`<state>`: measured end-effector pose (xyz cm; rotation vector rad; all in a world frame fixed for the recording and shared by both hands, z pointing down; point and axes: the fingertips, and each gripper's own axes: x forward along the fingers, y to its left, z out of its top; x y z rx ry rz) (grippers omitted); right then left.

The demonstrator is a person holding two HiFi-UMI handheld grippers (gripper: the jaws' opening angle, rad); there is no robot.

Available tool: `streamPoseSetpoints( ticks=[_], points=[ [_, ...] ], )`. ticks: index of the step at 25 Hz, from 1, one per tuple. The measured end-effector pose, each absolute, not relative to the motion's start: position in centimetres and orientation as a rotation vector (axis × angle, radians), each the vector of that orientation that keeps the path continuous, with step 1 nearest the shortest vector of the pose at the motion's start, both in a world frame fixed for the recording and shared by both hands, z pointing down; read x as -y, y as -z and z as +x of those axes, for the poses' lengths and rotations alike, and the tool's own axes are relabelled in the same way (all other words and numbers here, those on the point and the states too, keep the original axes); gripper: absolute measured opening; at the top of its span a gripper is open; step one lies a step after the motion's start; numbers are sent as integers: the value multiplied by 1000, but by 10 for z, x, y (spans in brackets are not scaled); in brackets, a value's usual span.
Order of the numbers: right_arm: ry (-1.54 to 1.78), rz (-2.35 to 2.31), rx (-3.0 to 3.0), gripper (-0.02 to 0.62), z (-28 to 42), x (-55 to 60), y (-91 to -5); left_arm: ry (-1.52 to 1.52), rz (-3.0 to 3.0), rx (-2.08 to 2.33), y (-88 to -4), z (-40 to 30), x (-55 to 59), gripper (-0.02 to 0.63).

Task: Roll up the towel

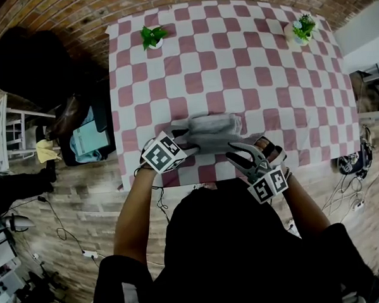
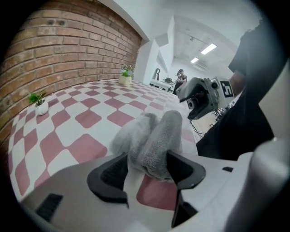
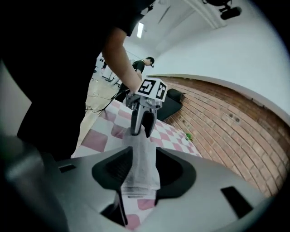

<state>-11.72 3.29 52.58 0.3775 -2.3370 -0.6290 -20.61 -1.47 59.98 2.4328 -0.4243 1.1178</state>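
A grey towel (image 1: 210,131) lies bunched into a thick roll near the front edge of the red-and-white checked table (image 1: 235,63). My left gripper (image 1: 186,145) holds its left end. In the left gripper view the rolled cloth (image 2: 154,136) fills the gap of the left gripper (image 2: 147,159) and both pads press on it. My right gripper (image 1: 237,155) is at the roll's right end. In the right gripper view the towel (image 3: 142,140) runs as a taut strip from the right gripper (image 3: 144,159), shut on it, to the left gripper (image 3: 141,124).
Two small potted plants (image 1: 152,37) (image 1: 303,28) stand at the table's far corners. A dark open bag (image 1: 87,131) sits on the floor left of the table. Cables (image 1: 344,196) lie on the floor at the right. A brick wall (image 2: 68,50) runs behind the table.
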Motion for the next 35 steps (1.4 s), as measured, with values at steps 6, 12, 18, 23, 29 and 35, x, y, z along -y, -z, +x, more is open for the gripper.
streamPoseSetpoints(
  ticks=[6, 12, 18, 23, 29, 35],
  points=[
    [620, 290, 2253, 152, -125, -38, -561, -988, 2404, 625, -591, -213, 47, 240],
    [630, 397, 2172, 152, -122, 1, -577, -989, 2412, 759, -586, -215, 69, 233],
    [495, 433, 2213, 141, -123, 36, -584, -877, 2526, 911, -550, -216, 81, 213],
    [351, 454, 2266, 141, -124, 53, -582, -971, 2604, 862, -542, -204, 63, 219],
    [265, 479, 2295, 141, -124, 69, -579, -1046, 2578, 948, -555, -201, 75, 178],
    [262, 607, 2305, 138, -124, 82, -554, -1111, 2508, 1012, -573, -203, 93, 148]
  ],
)
